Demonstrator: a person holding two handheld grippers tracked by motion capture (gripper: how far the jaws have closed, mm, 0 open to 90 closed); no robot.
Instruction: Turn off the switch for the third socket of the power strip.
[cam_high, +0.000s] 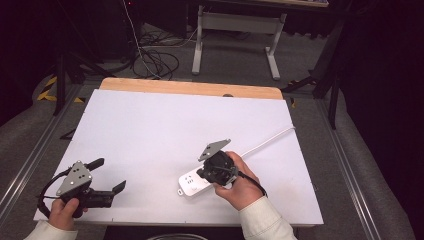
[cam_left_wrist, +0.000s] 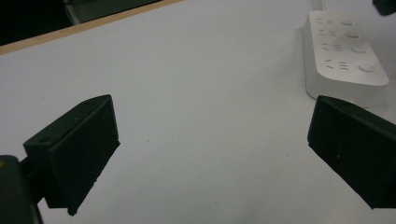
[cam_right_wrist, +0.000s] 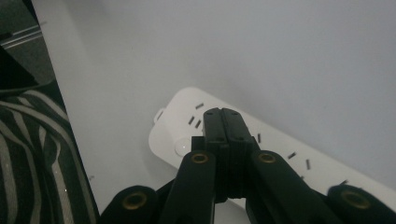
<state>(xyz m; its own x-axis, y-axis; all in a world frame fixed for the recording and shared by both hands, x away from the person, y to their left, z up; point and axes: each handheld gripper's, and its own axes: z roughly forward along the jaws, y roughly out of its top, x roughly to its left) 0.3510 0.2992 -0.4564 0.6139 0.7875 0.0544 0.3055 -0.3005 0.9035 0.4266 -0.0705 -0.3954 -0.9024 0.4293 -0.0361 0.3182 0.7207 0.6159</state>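
Observation:
A white power strip with several sockets and round buttons lies on the white table near its front edge; its white cord runs off to the back right. My right gripper points down over the strip's near end, jaws pressed together with nothing between them, the tips just above the sockets. At the table's front left corner my left gripper rests level and wide open, nothing between its jaws. In the left gripper view the power strip lies ahead at the upper right, beyond the gripper.
The white table top has a wooden strip along its far edge. Beyond it stand a table frame and floor cables. A striped cloth shows below the table's front edge in the right gripper view.

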